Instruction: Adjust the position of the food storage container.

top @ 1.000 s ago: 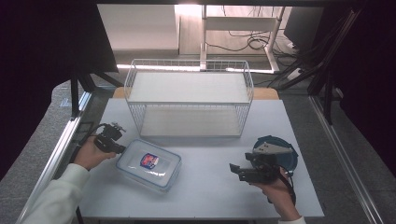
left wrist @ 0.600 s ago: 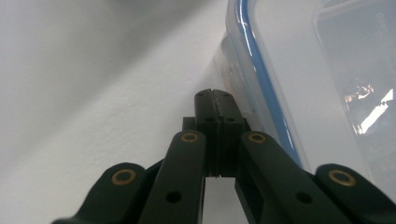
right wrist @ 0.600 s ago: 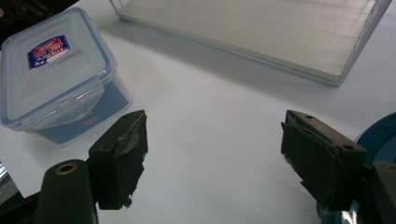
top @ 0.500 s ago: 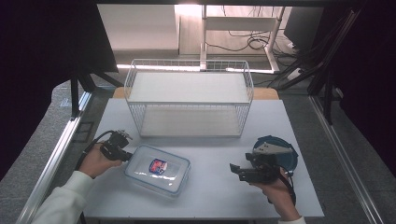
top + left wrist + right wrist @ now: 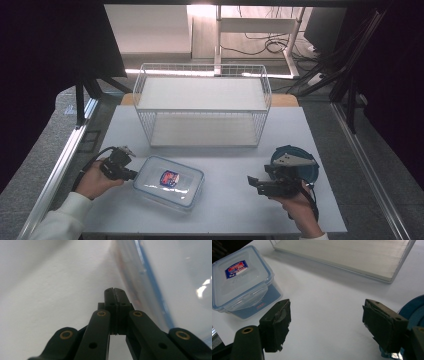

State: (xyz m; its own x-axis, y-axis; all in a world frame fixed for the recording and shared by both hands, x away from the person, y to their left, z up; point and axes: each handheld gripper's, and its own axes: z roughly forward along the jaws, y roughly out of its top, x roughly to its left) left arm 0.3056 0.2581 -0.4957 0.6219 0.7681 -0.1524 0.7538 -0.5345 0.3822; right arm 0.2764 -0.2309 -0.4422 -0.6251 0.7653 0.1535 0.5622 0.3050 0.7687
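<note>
blue dish half hidden behind right tool, container edge blurred

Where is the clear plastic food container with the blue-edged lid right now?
In the high view the clear plastic container with the blue-edged lid lies on the white table, left of centre, in front of the white wire rack, with the left gripper at its left end.

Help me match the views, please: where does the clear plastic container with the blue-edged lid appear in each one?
High view: container lower left of centre, beside the left gripper.
Left gripper view: its blue-edged side along the right.
Right gripper view: upper left.
Shared landmark: white table.
</note>
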